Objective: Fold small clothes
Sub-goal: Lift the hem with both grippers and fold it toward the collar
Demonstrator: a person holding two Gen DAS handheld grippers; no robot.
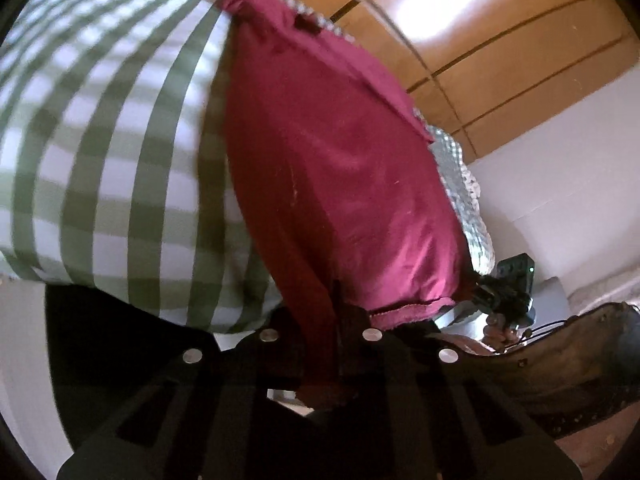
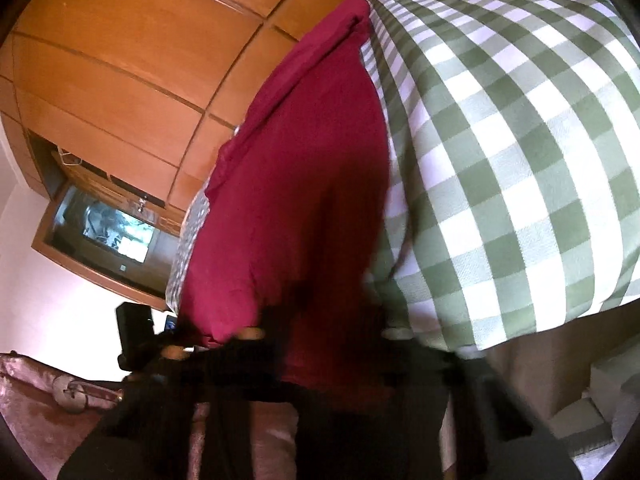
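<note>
A maroon garment (image 1: 340, 176) hangs stretched in the air over the green and white checked bedspread (image 1: 104, 160). My left gripper (image 1: 336, 320) is shut on one near corner of the garment's hem. My right gripper (image 2: 324, 344) is shut on the garment's (image 2: 312, 184) other near corner, and it also shows in the left wrist view (image 1: 504, 296) at the right end of the hem. The garment's far end reaches the bedspread (image 2: 520, 140). The fingertips are hidden in cloth and shadow.
A wooden wardrobe (image 1: 480, 28) stands beyond the bed, with a TV screen (image 2: 108, 228) set in its lower part. White wall (image 1: 560, 184) lies below it. A patterned cloth (image 1: 464, 192) shows behind the garment's edge. A person's sleeve (image 1: 560, 360) is at the lower right.
</note>
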